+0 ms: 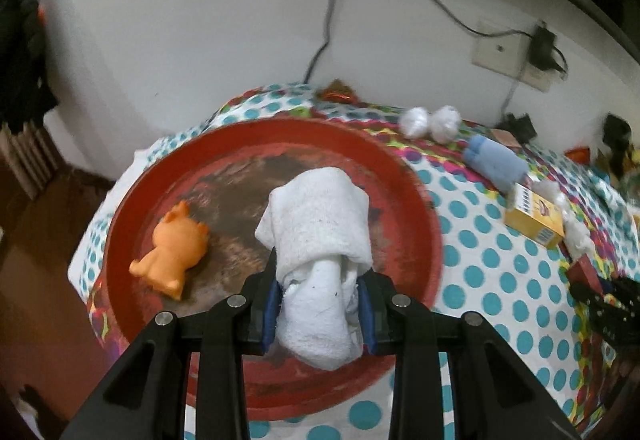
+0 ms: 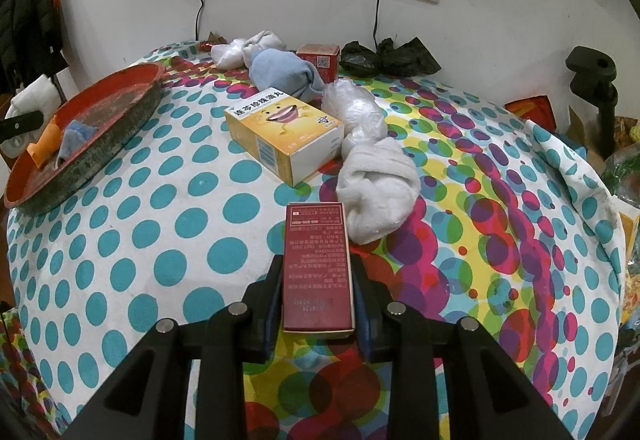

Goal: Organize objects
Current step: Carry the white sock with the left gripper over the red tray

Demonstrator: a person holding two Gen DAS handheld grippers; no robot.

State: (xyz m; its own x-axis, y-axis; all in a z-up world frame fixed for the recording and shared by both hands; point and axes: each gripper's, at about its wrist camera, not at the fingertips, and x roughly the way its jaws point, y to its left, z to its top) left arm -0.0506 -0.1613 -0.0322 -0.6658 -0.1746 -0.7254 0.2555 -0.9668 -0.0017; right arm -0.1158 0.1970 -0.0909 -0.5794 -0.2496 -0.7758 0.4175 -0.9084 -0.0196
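Holding a rolled white towel over the red tray, the left gripper has its blue-padded fingers clamped on the roll's near end. The roll's long axis runs straight ahead along the fingers, away from the camera, so its far end hangs above the middle of the tray. An orange toy animal lies on the tray floor just left of the roll, apart from it. By my reading, the towel only needs to go down and be let go; the bare tray floor lies directly beneath and to the right of it, away from the toy.

The right gripper is closed on a dark red box, gripped by its long sides, long axis pointing forward, low over the dotted desk cloth. From this gripper the tray lies far to the left, well apart, so the left gripper is the one placed for the drop.

Ahead of the red box, a bundled white sock sits just to its right. Beyond it are a yellow box, a clear plastic bag and a blue sock roll, all waiting on the desk.
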